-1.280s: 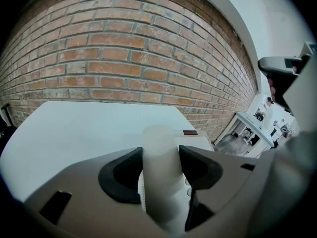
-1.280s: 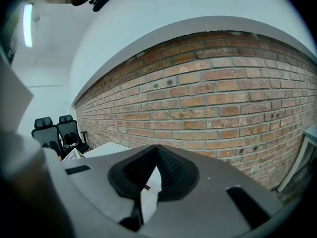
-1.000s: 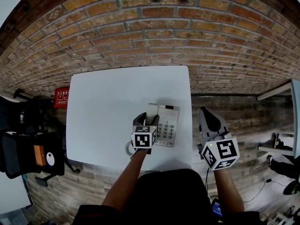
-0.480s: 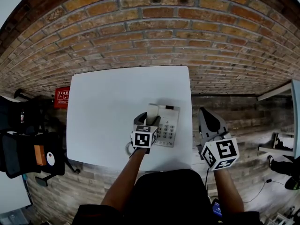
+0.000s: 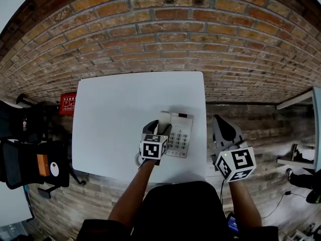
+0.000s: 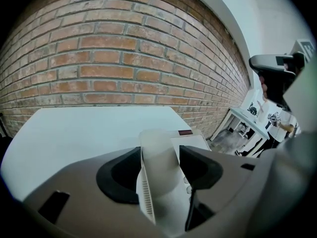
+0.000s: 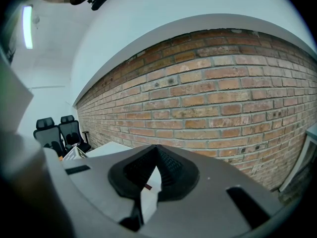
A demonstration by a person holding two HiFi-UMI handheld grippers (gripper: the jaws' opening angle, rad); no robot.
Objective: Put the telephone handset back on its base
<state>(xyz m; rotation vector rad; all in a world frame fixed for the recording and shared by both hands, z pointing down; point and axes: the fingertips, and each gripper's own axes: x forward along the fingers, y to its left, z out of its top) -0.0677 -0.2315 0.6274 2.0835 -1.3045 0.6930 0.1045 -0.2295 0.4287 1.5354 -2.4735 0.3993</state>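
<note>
At lower centre of the head view, one white desk [image 5: 110, 114] carries one telephone base [image 5: 179, 134]. The left claw [image 5: 156, 127] sits over the left side of that base, with one handset [image 5: 163, 118] between its jaws. A coiled cord [image 5: 136, 159] shows just below and left of this claw. The right claw [image 5: 221, 121] hangs at lower right of the frame, beyond the desk's right edge and well apart from the telephone.

Left gripper view: both jaws are clamped on the pale handset, which runs up through the centre of the frame. The far end of the handset lies over the base. The keypad and a small red label show just to its right. Whether the handset already touches its cradle cannot be determined from this angle.

Right gripper view: the jaws meet at their tips with nothing between them. Only a sliver of the desk shows through the gap beneath. Two office chairs [image 7: 55, 131] stand at left of the frame, against the brick wall [image 7: 223, 108].

Step in hand, by judgement: final placement, with the handset aligned over the cradle side of the base. The next move calls for lowering the handset flat until both ends seat. The left claw then spreads its jaws and lifts clear without dragging the cord.

Count: one handset, one base, one desk, two claws.
</note>
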